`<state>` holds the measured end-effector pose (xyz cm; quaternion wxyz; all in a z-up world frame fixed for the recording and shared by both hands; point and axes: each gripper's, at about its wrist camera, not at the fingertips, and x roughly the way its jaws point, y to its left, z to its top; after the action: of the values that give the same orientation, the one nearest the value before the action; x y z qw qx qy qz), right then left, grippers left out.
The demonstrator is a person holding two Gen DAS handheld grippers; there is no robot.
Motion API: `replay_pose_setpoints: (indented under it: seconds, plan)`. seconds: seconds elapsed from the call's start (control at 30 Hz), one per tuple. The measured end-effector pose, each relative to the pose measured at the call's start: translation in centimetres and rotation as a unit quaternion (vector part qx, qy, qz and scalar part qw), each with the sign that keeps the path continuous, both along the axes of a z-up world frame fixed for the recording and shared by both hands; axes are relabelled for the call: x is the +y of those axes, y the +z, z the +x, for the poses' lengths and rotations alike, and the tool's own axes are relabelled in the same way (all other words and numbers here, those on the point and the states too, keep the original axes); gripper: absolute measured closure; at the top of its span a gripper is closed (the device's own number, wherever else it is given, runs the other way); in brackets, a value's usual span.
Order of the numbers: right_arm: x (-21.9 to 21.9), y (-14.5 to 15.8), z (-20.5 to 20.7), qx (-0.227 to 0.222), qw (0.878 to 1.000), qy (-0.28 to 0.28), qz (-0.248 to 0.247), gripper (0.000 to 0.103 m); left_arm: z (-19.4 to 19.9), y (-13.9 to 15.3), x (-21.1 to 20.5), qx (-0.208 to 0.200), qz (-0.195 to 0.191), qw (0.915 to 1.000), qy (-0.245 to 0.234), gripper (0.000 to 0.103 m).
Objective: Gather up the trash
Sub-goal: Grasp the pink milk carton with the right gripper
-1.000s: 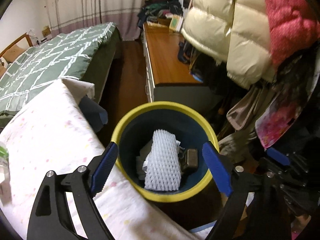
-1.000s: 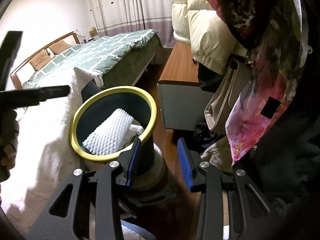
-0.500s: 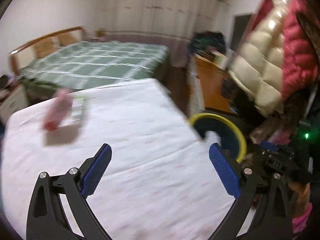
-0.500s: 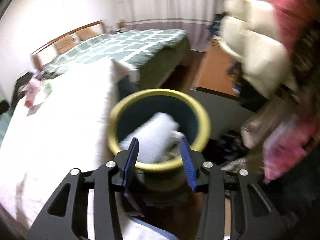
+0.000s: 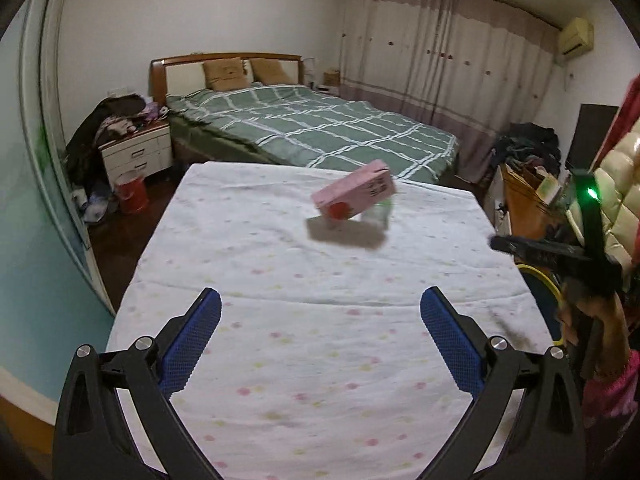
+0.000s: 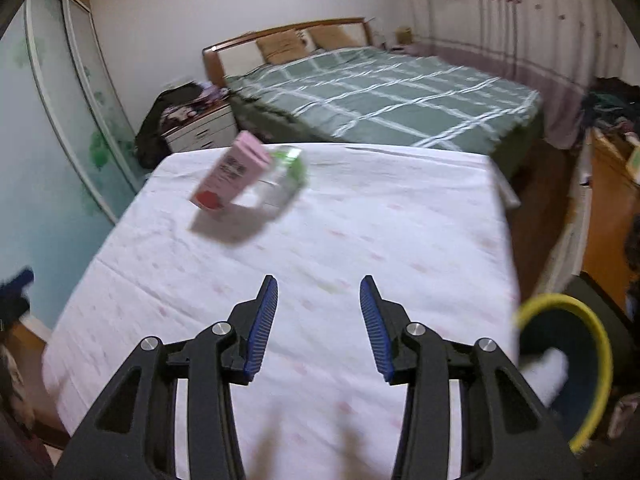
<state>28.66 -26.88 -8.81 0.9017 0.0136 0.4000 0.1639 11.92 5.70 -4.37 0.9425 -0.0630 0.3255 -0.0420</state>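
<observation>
Green checked bed (image 5: 320, 128) fills the far side of the room. Nearer you, the table w/ white dotted cloth (image 5: 320, 340) spans both views. Bin w/ yellow rim (image 6: 592, 340) sits at the table's right edge, low, w/ something white inside. Pink carton (image 5: 354, 196) lies tilted on the far part of the cloth, propped on a clear bottle w/ green label (image 6: 286, 176); both well apart from your tools. Your left gripper (image 5: 320, 344) is spread wide, nothing btwn its blue pads. Your right gripper (image 6: 318, 328) is partly spread, also w/ nothing in it.
</observation>
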Motion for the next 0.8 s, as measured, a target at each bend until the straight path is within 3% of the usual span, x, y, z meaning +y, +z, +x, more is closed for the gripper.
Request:
replay_pose_setpoints:
  seconds: [0.1,0.17,0.4,0.57,0.8]
  plan:
    - [3.8,-0.6,2.7,0.017,1.000,0.008,0.019,0.061,0.4,-0.6,0.9,0.005,0.002,1.0000,0.003,0.005]
    - [5.8,-1.2,3.5,0.026,0.999,0.012,0.036,0.054,0.5,-0.8,1.0,0.007,0.001,1.0000,0.006,0.005]
    - [12.0,-2.4,7.3,0.027,0.998,0.001,0.058,0.054,1.2,-1.4,1.4,0.010,0.008,0.9999,0.006,0.005]
    - [13.0,-1.9,8.6,-0.004,0.999,-0.039,0.027,0.054,1.1,-1.5,2.1,0.006,0.009,0.9999,0.009,0.005]
    - [12.9,0.2,10.9,-0.028,0.998,-0.052,0.036,0.054,1.5,-2.5,2.9,0.017,0.003,0.9998,0.010,0.005]
